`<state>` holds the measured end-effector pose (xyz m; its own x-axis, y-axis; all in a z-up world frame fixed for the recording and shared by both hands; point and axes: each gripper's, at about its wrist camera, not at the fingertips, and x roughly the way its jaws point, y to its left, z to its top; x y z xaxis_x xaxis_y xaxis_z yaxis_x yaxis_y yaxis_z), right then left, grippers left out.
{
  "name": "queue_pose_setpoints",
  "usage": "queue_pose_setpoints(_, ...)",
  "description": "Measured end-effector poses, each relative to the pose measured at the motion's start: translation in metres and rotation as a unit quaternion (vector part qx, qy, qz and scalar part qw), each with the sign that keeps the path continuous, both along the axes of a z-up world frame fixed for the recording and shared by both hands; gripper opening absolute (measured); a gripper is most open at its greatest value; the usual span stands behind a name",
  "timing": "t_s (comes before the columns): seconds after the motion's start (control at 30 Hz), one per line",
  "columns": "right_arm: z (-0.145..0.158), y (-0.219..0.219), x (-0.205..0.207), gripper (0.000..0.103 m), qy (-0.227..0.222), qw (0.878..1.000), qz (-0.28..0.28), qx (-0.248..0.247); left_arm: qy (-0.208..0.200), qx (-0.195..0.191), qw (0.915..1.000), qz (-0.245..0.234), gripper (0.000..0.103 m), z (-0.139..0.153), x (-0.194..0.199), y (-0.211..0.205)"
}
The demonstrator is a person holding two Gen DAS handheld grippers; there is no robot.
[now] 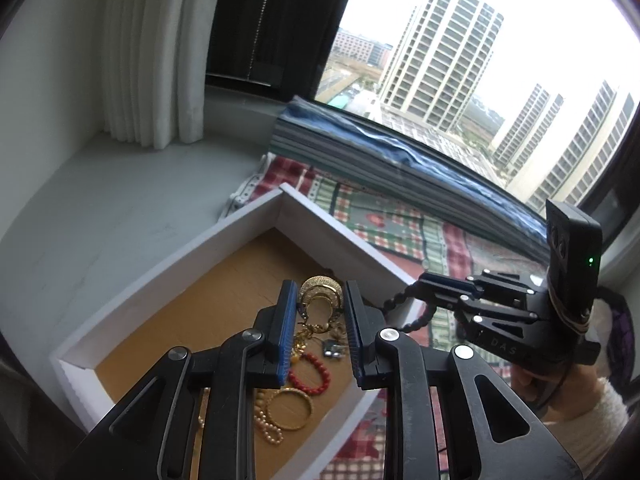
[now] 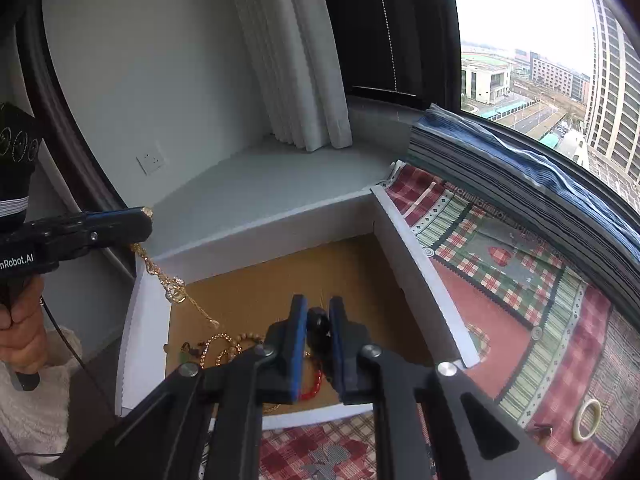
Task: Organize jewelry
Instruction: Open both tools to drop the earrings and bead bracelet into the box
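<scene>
Jewelry mostly lies in the white tray (image 1: 168, 268), while left gripper (image 2: 146, 214) pinches a gold chain (image 2: 172, 284) and right gripper (image 2: 318, 328) clamps dark beads (image 1: 412, 324), both unplaced.

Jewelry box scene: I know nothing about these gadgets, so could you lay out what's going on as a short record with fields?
Left gripper: shut on gold necklace, chain hanging toward the box
Right gripper: shut on black bead string
Box: white walls, brown floor, open top
Inside it: red bead bracelet, gold bangle
Outside it: pale ring on the checked cloth
</scene>
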<state>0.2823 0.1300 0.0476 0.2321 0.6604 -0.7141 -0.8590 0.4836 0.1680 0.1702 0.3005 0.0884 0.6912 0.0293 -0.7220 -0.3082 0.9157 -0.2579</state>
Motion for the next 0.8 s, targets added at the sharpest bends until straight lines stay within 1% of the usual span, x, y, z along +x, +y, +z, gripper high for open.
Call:
queue_pose_setpoints(0.1, -0.025, 0.036, 0.012, 0.012, 0.011, 1.000, -0.003, -0.021, 0.018, 0.014, 0.9995, 0.021, 0.022, -0.026, 0.012, 0.017)
queue_pose_setpoints(0.13, -0.033, 0.047, 0.016, 0.012, 0.007, 1.000, -0.007, -0.027, 0.024, 0.017, 0.9992, 0.027, 0.022, -0.036, 0.016, 0.021)
queue_pose_setpoints(0.17, -0.041, 0.056, 0.019, 0.012, 0.002, 0.999, -0.009, -0.032, 0.031, 0.018, 0.9988, 0.033, 0.022, -0.046, 0.020, 0.026)
queue_pose_setpoints(0.27, -0.065, 0.079, 0.029, 0.012, 0.008, 0.999, -0.015, -0.045, 0.054, 0.019, 0.9974, 0.044, 0.024, -0.080, 0.034, 0.035)
queue_pose_setpoints(0.3, -0.071, 0.083, 0.031, 0.013, 0.006, 0.999, -0.020, -0.049, 0.064, 0.020, 0.9966, 0.048, 0.028, -0.091, 0.038, 0.036)
queue_pose_setpoints(0.33, -0.075, 0.086, 0.033, 0.022, 0.005, 0.998, -0.025, -0.054, 0.075, 0.021, 0.9955, 0.053, 0.035, -0.101, 0.040, 0.037)
queue_pose_setpoints(0.37, -0.077, 0.085, 0.034, 0.035, 0.004, 0.998, -0.031, -0.054, 0.084, 0.022, 0.9944, 0.060, 0.052, -0.108, 0.040, 0.040)
queue_pose_setpoints(0.4, -0.076, 0.082, 0.035, 0.041, 0.005, 0.998, -0.037, -0.050, 0.086, 0.024, 0.9936, 0.069, 0.062, -0.113, 0.037, 0.041)
queue_pose_setpoints(0.43, -0.075, 0.077, 0.034, 0.048, 0.010, 0.998, -0.039, -0.044, 0.083, 0.027, 0.9934, 0.074, 0.064, -0.116, 0.032, 0.040)
queue_pose_setpoints(0.5, -0.071, 0.064, 0.031, 0.053, 0.012, 0.998, -0.040, -0.040, 0.081, 0.029, 0.9936, 0.073, 0.070, -0.118, 0.023, 0.035)
queue_pose_setpoints(0.53, -0.069, 0.057, 0.028, 0.059, 0.009, 0.998, -0.042, -0.039, 0.080, 0.028, 0.9938, 0.072, 0.071, -0.116, 0.018, 0.031)
queue_pose_setpoints(0.6, -0.064, 0.037, 0.021, 0.061, -0.001, 0.998, -0.043, -0.036, 0.073, 0.032, 0.9947, 0.065, 0.076, -0.111, 0.005, 0.019)
queue_pose_setpoints(0.63, -0.063, 0.026, 0.017, 0.061, -0.009, 0.998, -0.049, -0.038, 0.068, 0.037, 0.9951, 0.062, 0.077, -0.108, -0.002, 0.010)
queue_pose_setpoints(0.67, -0.062, 0.014, 0.013, 0.063, -0.018, 0.997, -0.058, -0.044, 0.063, 0.041, 0.9955, 0.058, 0.080, -0.104, -0.009, 0.002)
queue_pose_setpoints(0.7, -0.063, 0.001, 0.008, 0.066, -0.026, 0.996, -0.070, -0.049, 0.056, 0.045, 0.9960, 0.053, 0.084, -0.100, -0.012, -0.008)
queue_pose_setpoints(0.73, -0.065, -0.013, 0.003, 0.074, -0.032, 0.995, -0.081, -0.055, 0.048, 0.048, 0.9967, 0.045, 0.086, -0.097, -0.020, -0.019)
queue_pose_setpoints(0.77, -0.068, -0.028, -0.002, 0.078, -0.038, 0.993, -0.093, -0.061, 0.040, 0.051, 0.9972, 0.036, 0.089, -0.093, -0.025, -0.031)
queue_pose_setpoints(0.8, -0.071, -0.043, -0.008, 0.078, -0.045, 0.991, -0.106, -0.067, 0.033, 0.056, 0.9975, 0.027, 0.091, -0.091, -0.032, -0.045)
